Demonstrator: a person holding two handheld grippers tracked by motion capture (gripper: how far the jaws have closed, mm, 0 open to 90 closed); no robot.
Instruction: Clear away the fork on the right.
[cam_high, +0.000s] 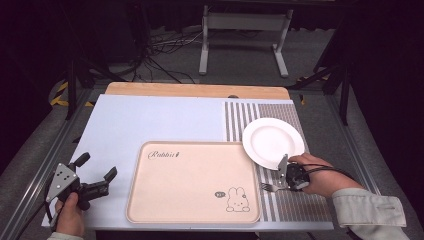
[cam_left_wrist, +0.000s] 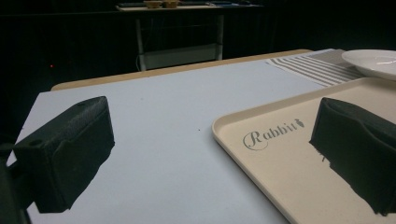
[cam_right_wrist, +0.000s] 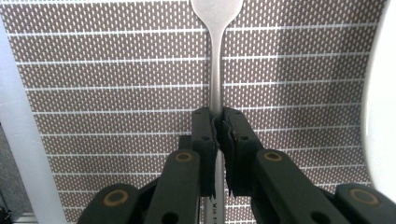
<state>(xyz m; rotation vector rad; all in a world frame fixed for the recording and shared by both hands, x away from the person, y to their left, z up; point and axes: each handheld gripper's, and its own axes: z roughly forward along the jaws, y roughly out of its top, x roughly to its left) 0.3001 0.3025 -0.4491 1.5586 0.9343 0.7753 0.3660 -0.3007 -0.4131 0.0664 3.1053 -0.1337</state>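
A metal fork lies on the striped placemat, tines toward the beige tray. My right gripper is shut on its handle. In the right gripper view the two pads pinch the thin handle of the fork, which runs up over the placemat. A white plate sits just behind that hand, and its rim shows at the right. My left gripper stands open at the front left, with nothing between its jaws.
The tray, printed "Rabbit", lies mid-table on a pale blue mat. The plate overlaps the tray's far right corner. A wooden table edge runs along the back, with stands and cables on the floor beyond.
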